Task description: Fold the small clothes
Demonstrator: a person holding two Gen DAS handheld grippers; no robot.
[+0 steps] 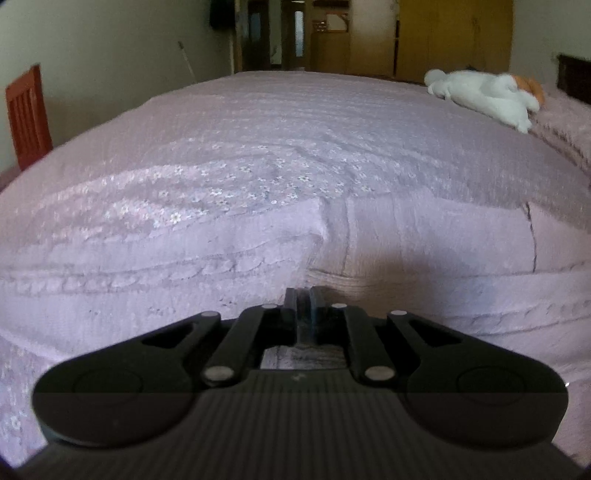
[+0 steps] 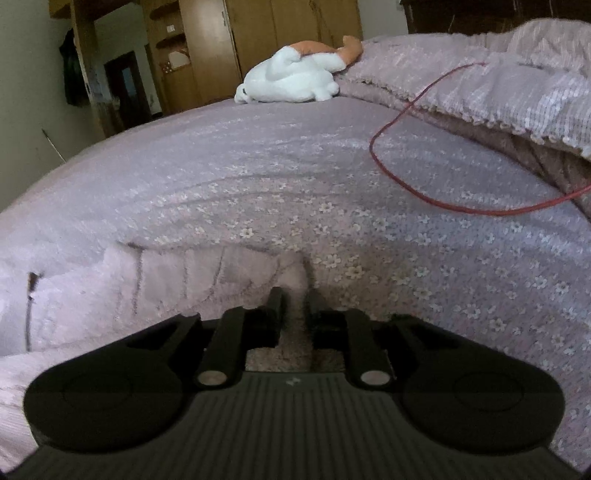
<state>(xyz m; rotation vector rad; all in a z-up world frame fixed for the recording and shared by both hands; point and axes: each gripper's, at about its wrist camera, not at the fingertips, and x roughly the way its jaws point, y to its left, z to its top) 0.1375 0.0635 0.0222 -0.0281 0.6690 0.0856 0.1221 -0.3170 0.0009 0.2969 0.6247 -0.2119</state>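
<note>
L claw (image 1: 303, 295) is clenched at the bottom middle, maybe pinching the small pink cloth (image 1: 424, 236); can't tell. R claw (image 2: 293, 295) is a bit apart, holding nothing, at the cloth's right edge. Farther back, a red cord (image 2: 388, 162) could snag the fold.

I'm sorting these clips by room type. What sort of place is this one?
Most likely a bedroom in a home. The grippers work over a bed with a pale flowered cover, a white soft toy lies at its far side, and a wooden wardrobe stands against the wall behind.
</note>
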